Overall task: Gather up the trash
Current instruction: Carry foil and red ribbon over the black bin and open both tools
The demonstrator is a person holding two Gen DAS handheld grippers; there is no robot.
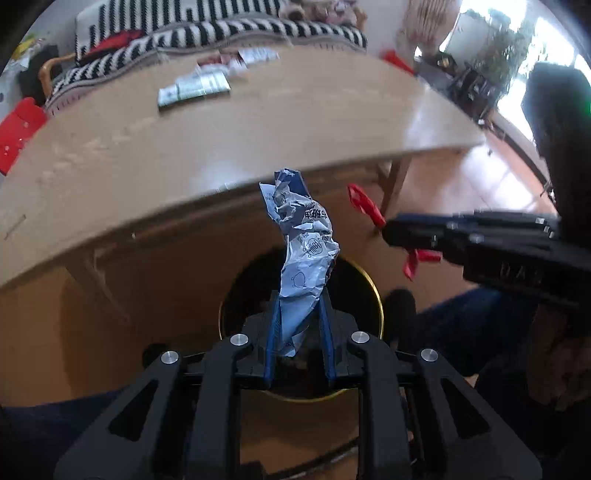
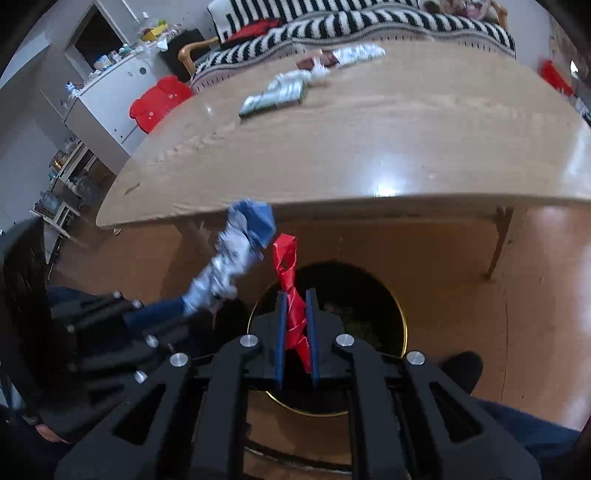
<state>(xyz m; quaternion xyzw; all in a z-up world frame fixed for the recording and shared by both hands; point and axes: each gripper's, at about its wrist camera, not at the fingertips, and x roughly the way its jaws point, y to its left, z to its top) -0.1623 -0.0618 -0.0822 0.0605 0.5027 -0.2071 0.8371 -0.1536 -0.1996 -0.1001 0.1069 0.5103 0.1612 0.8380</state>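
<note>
While gripped: two wrappers (image 1: 301,251), one bin (image 1: 375,291).

Bin (image 2: 400,332) on floor before table (image 2: 369,147), beneath both grippers. Packets (image 2: 275,96) on table's far side (sofa (image 2: 332,26) behind). Left-held wrapper (image 1: 303,251) left of right-held strip (image 2: 291,295).
</note>
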